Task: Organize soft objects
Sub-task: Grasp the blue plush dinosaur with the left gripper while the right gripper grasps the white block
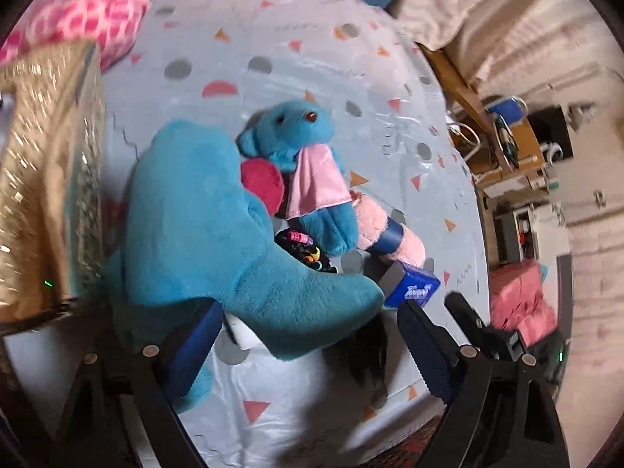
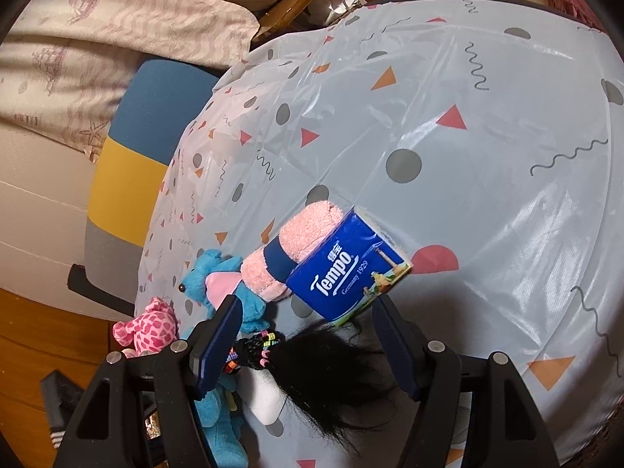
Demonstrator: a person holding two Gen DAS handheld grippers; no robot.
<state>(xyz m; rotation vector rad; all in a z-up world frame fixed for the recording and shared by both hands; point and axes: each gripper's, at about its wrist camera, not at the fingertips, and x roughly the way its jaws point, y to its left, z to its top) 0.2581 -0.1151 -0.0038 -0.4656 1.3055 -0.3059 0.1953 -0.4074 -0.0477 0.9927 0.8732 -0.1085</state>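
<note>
A large teal plush (image 1: 218, 230) lies on the patterned tablecloth (image 1: 273, 19), its lower end between the wide-open fingers of my left gripper (image 1: 308, 335). Beyond it lies a small blue bear (image 1: 296, 144) in a pink cape, also in the right wrist view (image 2: 210, 273). A rolled pink towel (image 2: 292, 245) with a blue band and a blue Tempo tissue pack (image 2: 347, 269) lie beside it. A black-haired doll (image 2: 312, 366) with colored beads lies between the open fingers of my right gripper (image 2: 308, 347).
A gold glittery box (image 1: 43, 179) stands at the left. A pink spotted plush (image 2: 150, 325) lies at the table's edge. A bed (image 2: 97, 19) and a blue and yellow chair (image 2: 144, 136) are beyond the table. Wooden floor (image 2: 39, 335) lies below.
</note>
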